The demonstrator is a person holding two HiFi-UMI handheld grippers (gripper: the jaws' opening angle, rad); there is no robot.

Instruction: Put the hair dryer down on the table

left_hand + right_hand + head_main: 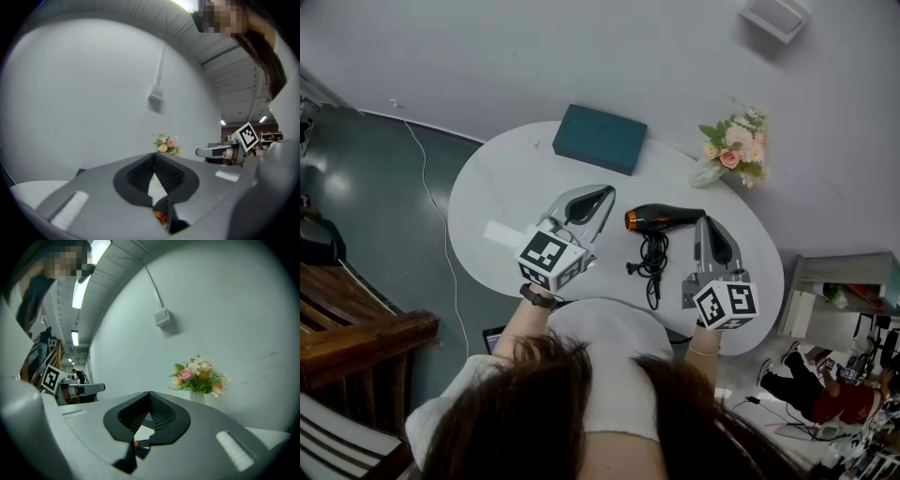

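Note:
The black hair dryer (667,218) with a copper nozzle lies on the white oval table (502,178), its cord (652,260) bundled in front of it. My left gripper (602,195) hovers to the left of the nozzle, jaws closed together with nothing in them. My right gripper (711,223) is shut and empty beside the dryer's rear end. In the left gripper view the pads meet at the left gripper (154,157), and a bit of the copper nozzle (160,217) shows below them. The right gripper (150,395) likewise shows touching pads.
A teal box (600,138) lies at the table's far edge. A vase of flowers (729,150) stands at the back right. A wooden chair (356,328) is at the left, cluttered shelves (839,300) at the right, a cable (441,225) on the floor.

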